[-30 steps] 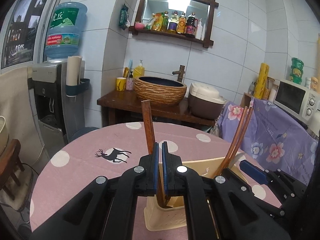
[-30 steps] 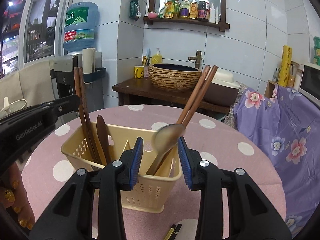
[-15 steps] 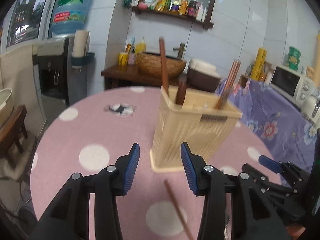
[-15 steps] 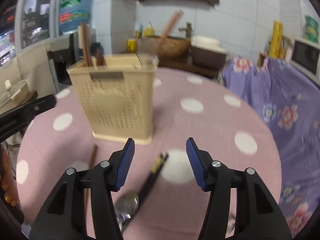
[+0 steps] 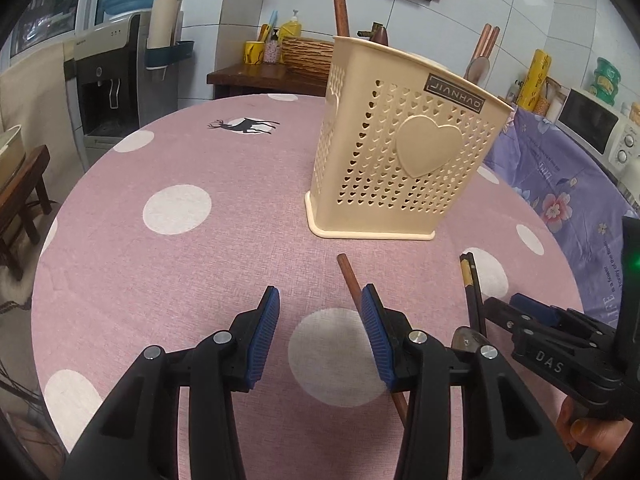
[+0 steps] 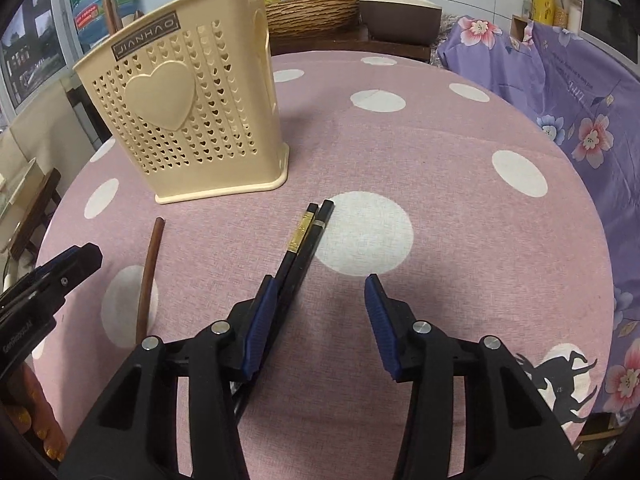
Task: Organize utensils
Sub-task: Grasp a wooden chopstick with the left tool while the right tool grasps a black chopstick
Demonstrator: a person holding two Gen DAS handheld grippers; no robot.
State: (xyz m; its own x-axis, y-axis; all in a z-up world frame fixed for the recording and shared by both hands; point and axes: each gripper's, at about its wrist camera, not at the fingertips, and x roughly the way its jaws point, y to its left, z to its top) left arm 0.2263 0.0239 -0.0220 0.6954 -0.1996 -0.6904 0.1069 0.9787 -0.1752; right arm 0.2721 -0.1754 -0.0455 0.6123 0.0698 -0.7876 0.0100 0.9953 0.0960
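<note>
- Both grippers, up among the utensils in the holder a second ago, now sit low over the pink spotted bench; the left jaws, then shut on a brown stick, stand apart, and the right jaws have just been closing with nothing pressed between them.
- Left wrist view: left gripper (image 5: 320,312), jaws apart and empty, over the bench (image 5: 180,280). One cream holder (image 5: 404,152) labelled "JIANHAO" stands ahead. One brown stick (image 5: 349,276) lies beside the right-hand pad; two black chopsticks (image 5: 470,280) lie further right, one spoon tip (image 5: 466,338) near them. The other gripper reads "DAS".
- Right wrist view: right gripper (image 6: 320,300), jaws apart; both chopsticks (image 6: 310,232) run under the left-hand pad. The other gripper's lettering begins "GenRobot".
</note>
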